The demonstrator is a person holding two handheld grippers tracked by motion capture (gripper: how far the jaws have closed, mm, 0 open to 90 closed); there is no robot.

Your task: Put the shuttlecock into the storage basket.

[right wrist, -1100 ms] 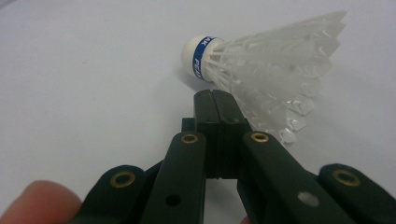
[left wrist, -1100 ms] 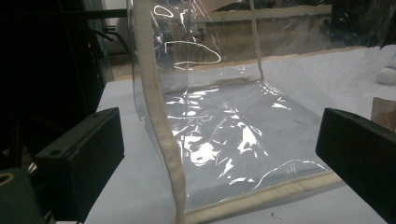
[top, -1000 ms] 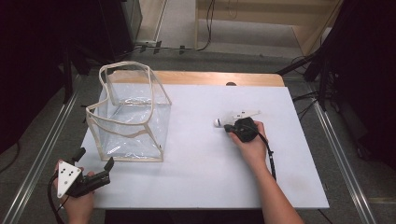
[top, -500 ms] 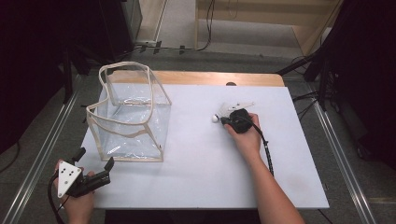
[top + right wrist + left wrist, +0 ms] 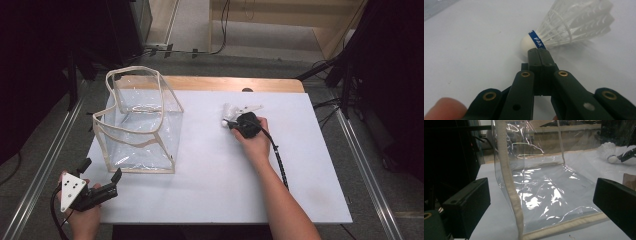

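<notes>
Nudging my right claw (image 5: 539, 53) up to the shuttlecock (image 5: 571, 25), I am keeping its jaws pressed together with nothing between them, tips just at the white cork below the blue band. The shuttlecock is lying on its side on the white desk (image 5: 210, 165), well apart from the clear bag (image 5: 137, 122). To grip it well, I am judging that the jaws must spread first, then straddle the cork, not the fragile feathers. My left claw (image 5: 100, 172) is waiting wide, just beside the bag's near corner.
</notes>
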